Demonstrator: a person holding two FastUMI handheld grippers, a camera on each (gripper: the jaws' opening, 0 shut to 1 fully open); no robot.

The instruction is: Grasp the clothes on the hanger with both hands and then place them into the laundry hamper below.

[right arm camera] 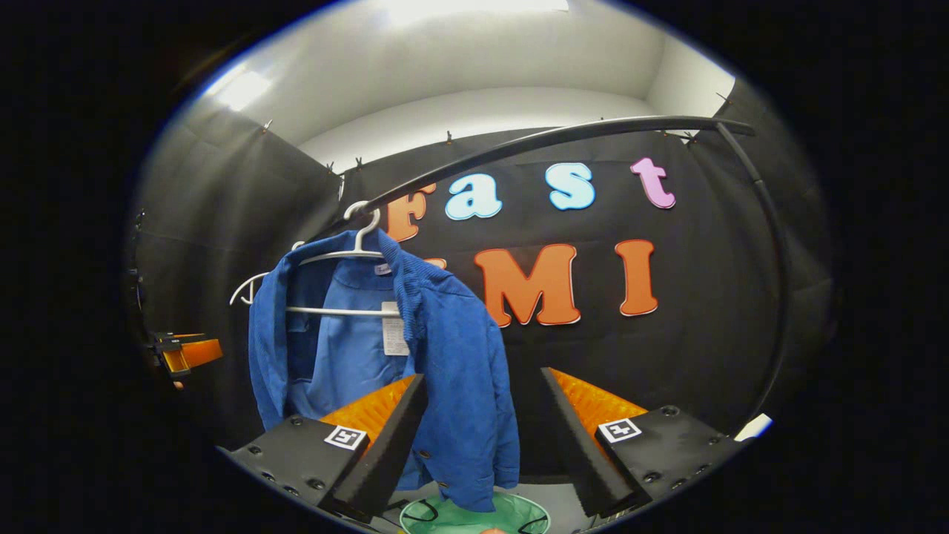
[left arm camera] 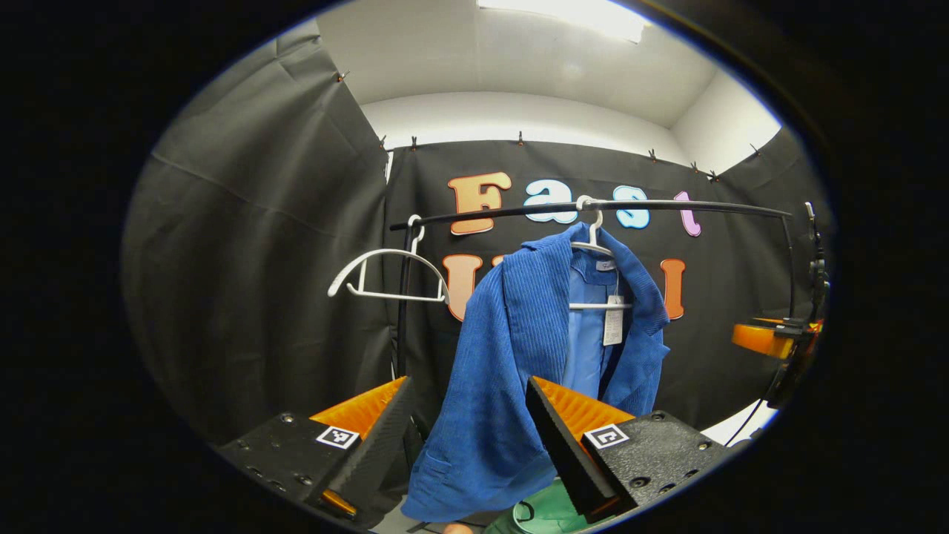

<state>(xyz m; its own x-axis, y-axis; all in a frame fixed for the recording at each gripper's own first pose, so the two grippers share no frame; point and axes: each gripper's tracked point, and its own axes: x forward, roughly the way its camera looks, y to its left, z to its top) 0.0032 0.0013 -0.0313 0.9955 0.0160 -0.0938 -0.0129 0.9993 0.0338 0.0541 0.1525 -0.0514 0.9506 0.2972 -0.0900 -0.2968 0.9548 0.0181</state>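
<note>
Jacket (left arm camera: 511, 356): blue, hangs on a white hanger (left arm camera: 597, 245) on the rail (left arm camera: 667, 206).
Hamper (right arm camera: 474, 515): green (right under it).
Left claw (left arm camera: 468, 437): spread wide, holding nothing.
Right claw (right arm camera: 482, 434): spread wide too.

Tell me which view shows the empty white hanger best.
The left gripper view: the empty white hanger hangs in full on the black rail, beside the blue jacket. In the right gripper view only its curved end peeks from behind the jacket.

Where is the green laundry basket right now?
The green hamper sits at the bottom of the right gripper view, directly under the blue jacket hanging from the rail.
</note>
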